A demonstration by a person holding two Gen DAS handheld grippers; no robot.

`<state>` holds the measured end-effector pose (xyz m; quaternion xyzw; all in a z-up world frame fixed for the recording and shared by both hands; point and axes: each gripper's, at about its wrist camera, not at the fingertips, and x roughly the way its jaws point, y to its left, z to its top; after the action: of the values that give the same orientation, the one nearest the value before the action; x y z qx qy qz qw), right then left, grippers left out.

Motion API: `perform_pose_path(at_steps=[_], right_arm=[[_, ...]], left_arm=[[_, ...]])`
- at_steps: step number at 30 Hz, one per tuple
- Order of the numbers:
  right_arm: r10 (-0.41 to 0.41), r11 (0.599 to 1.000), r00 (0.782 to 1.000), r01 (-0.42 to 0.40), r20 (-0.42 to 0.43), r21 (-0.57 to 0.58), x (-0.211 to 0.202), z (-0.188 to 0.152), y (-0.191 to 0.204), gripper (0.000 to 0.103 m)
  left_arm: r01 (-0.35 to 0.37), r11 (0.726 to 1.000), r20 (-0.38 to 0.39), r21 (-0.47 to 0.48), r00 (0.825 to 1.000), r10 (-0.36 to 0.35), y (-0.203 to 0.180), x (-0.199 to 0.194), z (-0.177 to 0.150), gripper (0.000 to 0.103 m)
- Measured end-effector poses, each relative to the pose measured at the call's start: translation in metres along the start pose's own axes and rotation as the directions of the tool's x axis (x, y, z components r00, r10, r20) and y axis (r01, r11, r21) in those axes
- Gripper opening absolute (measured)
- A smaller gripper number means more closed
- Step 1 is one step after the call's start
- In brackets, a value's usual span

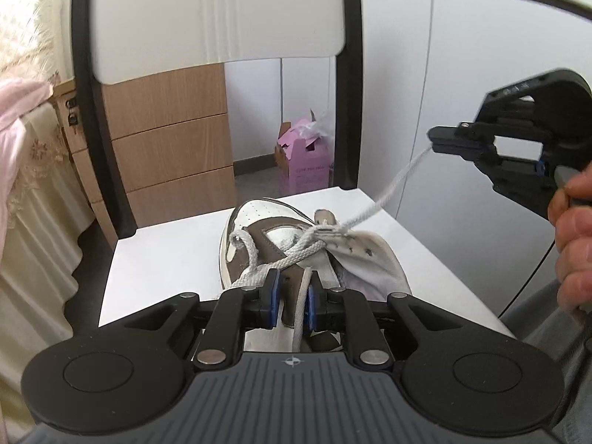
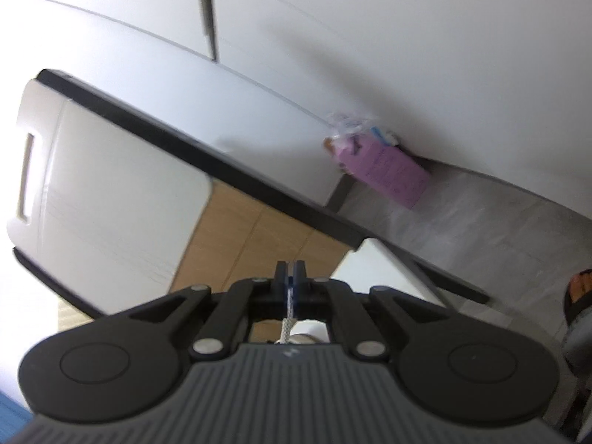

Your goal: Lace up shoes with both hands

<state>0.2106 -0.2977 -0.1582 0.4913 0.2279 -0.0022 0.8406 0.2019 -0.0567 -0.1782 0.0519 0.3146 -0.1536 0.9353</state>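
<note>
A white and brown sneaker (image 1: 259,214) lies on a white chair seat (image 1: 166,259), its toe pointing away from me. My left gripper (image 1: 292,292) sits at the near end of the shoe, its blue pads closed on the brown, white-edged collar. A white lace (image 1: 388,192) runs taut from an eyelet on the shoe up and to the right. My right gripper (image 1: 432,141) is shut on the lace's end, well above the seat. In the right wrist view the lace (image 2: 288,318) shows pinched between the right gripper's (image 2: 291,272) fingers. Another lace strand (image 1: 251,255) lies loose across the shoe's left side.
The chair's white backrest (image 1: 222,18) and black frame rise behind the shoe. Behind it stand a wooden drawer unit (image 1: 174,148) and a pink box (image 1: 307,162) on the floor. A cloth-covered table (image 1: 33,185) is at the left. A person's hand (image 1: 573,229) holds the right gripper.
</note>
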Motion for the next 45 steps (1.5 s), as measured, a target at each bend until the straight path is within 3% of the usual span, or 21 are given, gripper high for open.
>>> perform_pose_path(at_steps=[2,4,6,9,11,16,20,24,25,28,32,36,41,45], right_arm=[[0.005,0.999,1.000,-0.004,0.012,-0.041,-0.005,0.002,0.006,0.008],[0.010,0.998,1.000,-0.009,0.008,-0.058,-0.010,0.000,0.010,0.026],[0.007,0.998,0.999,-0.009,-0.031,-0.061,-0.011,-0.007,0.012,0.034],[0.054,0.999,0.979,-0.054,-0.197,0.005,-0.003,-0.026,0.009,0.034],[0.060,0.996,0.961,-0.042,-0.269,0.073,0.003,-0.039,0.003,0.034],[0.007,0.992,0.949,0.031,-0.315,0.118,0.022,-0.054,-0.007,0.034],[0.004,0.993,0.952,0.033,-0.308,0.116,0.032,-0.062,-0.005,0.032],[0.044,0.992,0.954,-0.007,-0.295,0.126,0.040,-0.063,-0.001,0.011],[0.032,0.995,0.957,-0.004,-0.287,0.098,0.039,-0.063,0.003,0.008],[0.009,0.998,0.971,0.005,-0.241,0.058,0.036,-0.055,0.007,0.004],[0.000,0.995,0.990,0.014,-0.138,0.099,0.025,-0.036,-0.002,0.004],[-0.021,0.991,1.000,0.022,-0.005,0.133,0.004,-0.008,-0.012,0.004],[-0.032,0.994,0.985,0.014,0.169,0.110,-0.027,0.033,-0.020,0.004],[-0.063,0.991,0.975,0.035,0.214,0.130,-0.045,0.048,-0.034,0.006]], left_arm=[[0.017,0.999,-0.017,-0.034,1.000,-0.018,0.006,-0.003,0.002,0.030],[0.038,0.997,-0.024,-0.067,0.999,-0.039,0.012,-0.010,0.002,0.047],[0.042,0.995,-0.013,-0.093,0.999,-0.044,0.016,-0.021,0.001,0.057],[0.034,0.991,0.002,-0.130,0.999,-0.034,0.021,-0.034,-0.002,0.071],[0.030,0.987,0.009,-0.157,1.000,-0.029,0.024,-0.041,-0.004,0.075],[0.027,0.989,-0.004,-0.147,1.000,-0.028,0.018,-0.038,-0.006,0.081],[0.035,0.994,-0.001,-0.108,0.999,-0.035,0.013,-0.033,-0.005,0.080],[0.004,0.999,-0.011,-0.049,1.000,-0.004,0.003,-0.026,-0.005,0.049],[-0.008,0.999,-0.018,-0.051,1.000,0.008,0.002,-0.023,-0.005,0.039],[-0.060,0.997,-0.050,-0.051,0.997,0.058,0.000,-0.015,-0.008,0.023],[-0.083,0.994,-0.106,-0.065,0.991,0.076,0.001,-0.009,-0.016,0.024],[-0.091,0.993,-0.105,-0.070,0.991,0.084,0.001,-0.011,-0.018,0.024],[-0.088,0.993,-0.083,-0.075,0.993,0.082,0.005,-0.013,-0.018,0.026],[-0.062,0.993,-0.032,-0.105,0.998,0.059,0.010,-0.010,-0.019,0.026]])
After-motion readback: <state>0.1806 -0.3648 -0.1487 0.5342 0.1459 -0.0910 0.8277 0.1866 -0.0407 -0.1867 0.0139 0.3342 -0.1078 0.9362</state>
